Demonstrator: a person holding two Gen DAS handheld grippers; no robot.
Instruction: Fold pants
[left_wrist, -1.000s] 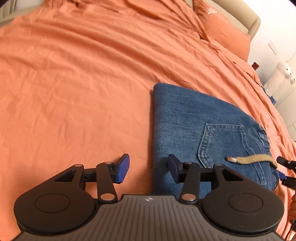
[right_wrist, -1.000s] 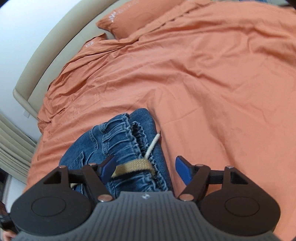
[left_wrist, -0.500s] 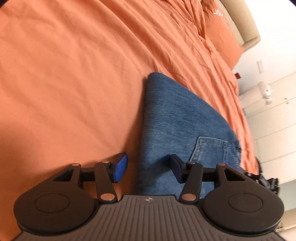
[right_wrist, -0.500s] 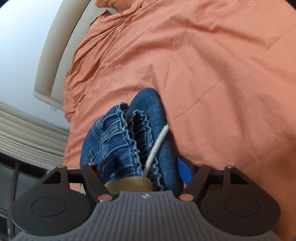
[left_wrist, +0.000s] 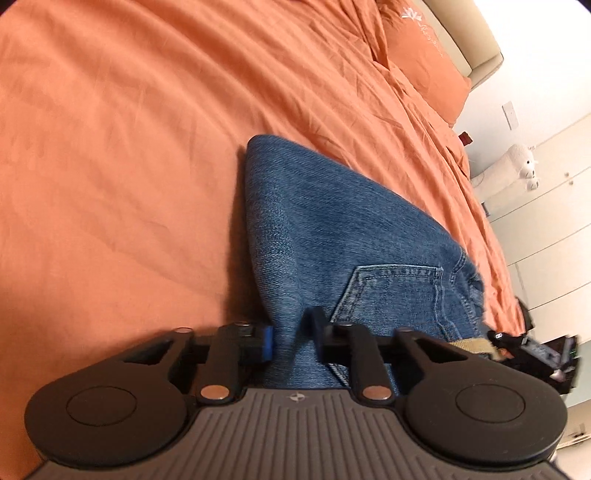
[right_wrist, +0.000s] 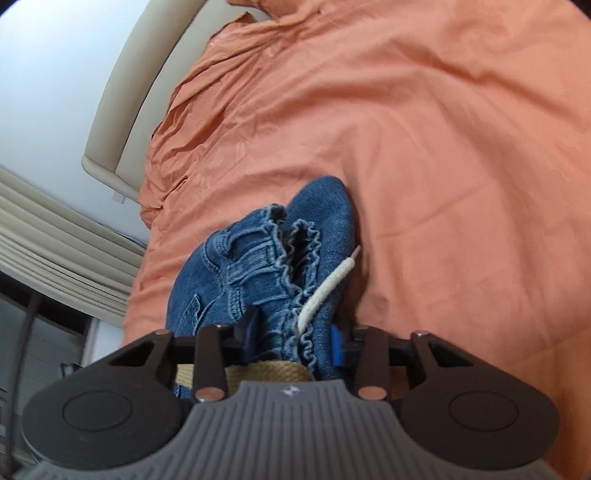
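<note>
We clench the left gripper (left_wrist: 291, 341) on the folded edge of the pants (left_wrist: 332, 229), the right gripper (right_wrist: 293, 338) on their gathered waistband, denim bunched over the orange bedsheet (left_wrist: 129, 147)

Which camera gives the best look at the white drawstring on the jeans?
Right wrist view: the drawstring lies across the gathered waistband of the jeans, unobstructed. Left wrist view shows only the back pocket side; no white drawstring is visible.
</note>
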